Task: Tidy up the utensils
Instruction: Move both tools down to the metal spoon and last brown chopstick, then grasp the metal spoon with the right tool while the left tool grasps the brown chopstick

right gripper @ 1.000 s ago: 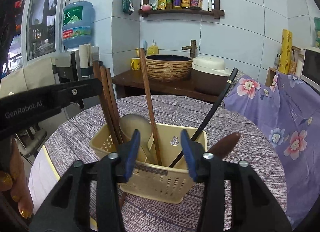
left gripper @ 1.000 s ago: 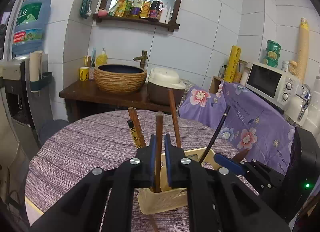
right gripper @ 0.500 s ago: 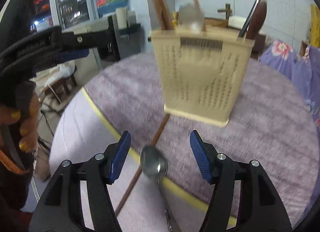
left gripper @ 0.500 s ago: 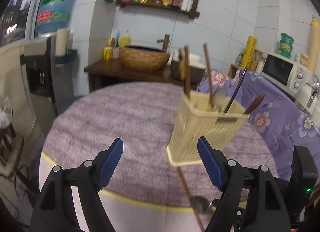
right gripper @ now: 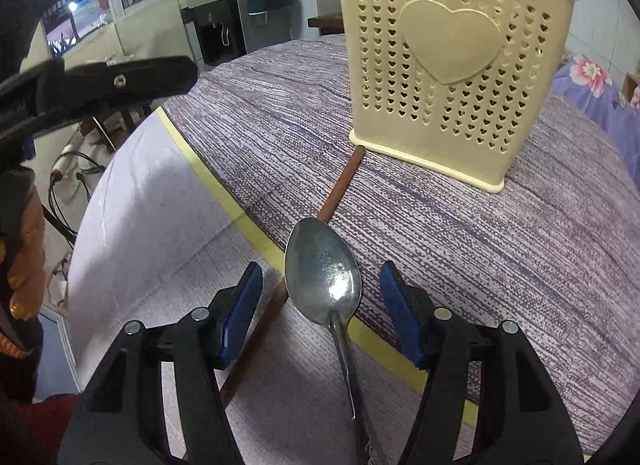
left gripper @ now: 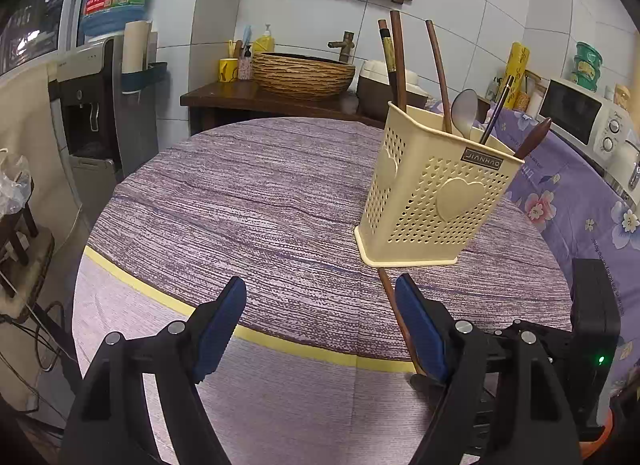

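A cream perforated utensil holder stands on the round table and holds several brown chopsticks, a pale spoon and dark utensils. My left gripper hangs open and empty in front of it, low over the table. A loose brown chopstick lies from the holder's base toward the table's front edge. Beside it lies a metal spoon, bowl toward the holder. My right gripper straddles the spoon's bowl. Its jaws are closing, and the pads stand apart from the spoon.
The purple striped tablecloth has a yellow band near the rim. A water dispenser stands at the left, a basin on a dark counter behind, and a microwave at the right. My left gripper's arm crosses the right wrist view's upper left.
My left gripper let go of a brown chopstick standing in the holder, opened wide and drew back and down. My right gripper sank from the holder to the spoon on the table.
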`<control>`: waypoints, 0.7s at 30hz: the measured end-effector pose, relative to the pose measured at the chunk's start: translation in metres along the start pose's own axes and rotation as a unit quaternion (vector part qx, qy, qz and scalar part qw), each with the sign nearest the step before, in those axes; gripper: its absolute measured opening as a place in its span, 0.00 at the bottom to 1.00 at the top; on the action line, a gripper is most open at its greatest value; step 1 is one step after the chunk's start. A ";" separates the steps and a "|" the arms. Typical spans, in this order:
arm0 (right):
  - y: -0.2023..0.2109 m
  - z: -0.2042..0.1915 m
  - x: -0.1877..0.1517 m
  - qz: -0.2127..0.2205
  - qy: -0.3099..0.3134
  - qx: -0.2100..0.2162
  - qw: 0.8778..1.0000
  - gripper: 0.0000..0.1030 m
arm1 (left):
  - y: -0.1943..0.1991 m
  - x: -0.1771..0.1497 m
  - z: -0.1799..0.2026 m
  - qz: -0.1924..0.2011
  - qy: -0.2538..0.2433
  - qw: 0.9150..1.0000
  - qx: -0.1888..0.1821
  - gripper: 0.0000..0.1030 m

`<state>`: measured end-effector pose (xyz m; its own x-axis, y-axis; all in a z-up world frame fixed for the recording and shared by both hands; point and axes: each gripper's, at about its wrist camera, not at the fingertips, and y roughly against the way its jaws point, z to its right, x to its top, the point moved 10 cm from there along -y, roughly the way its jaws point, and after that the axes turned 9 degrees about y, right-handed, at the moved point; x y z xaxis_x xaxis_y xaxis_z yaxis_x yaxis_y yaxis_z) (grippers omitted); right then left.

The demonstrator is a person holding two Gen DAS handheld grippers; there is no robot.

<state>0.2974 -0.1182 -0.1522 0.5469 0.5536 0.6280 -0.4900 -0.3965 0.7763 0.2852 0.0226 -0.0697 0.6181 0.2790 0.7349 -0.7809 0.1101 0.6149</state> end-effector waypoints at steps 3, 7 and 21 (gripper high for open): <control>-0.001 0.000 0.001 -0.002 0.008 -0.009 1.000 0.49 | -0.001 0.000 -0.001 -0.001 0.003 1.000 0.000 0.74; 0.000 0.000 0.003 0.001 0.006 -0.004 1.000 0.38 | -0.003 -0.003 0.000 -0.005 0.005 1.000 0.001 0.74; 0.089 0.054 0.018 0.123 -0.129 -0.025 0.984 0.38 | -0.022 -0.021 0.010 -0.039 0.000 0.999 0.004 0.74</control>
<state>0.2999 -0.1831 -0.0688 0.5592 0.2390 0.7938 -0.6574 -0.4554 0.6003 0.2901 0.0049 -0.0958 0.6764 0.2704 0.6851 -0.7302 0.1239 0.6719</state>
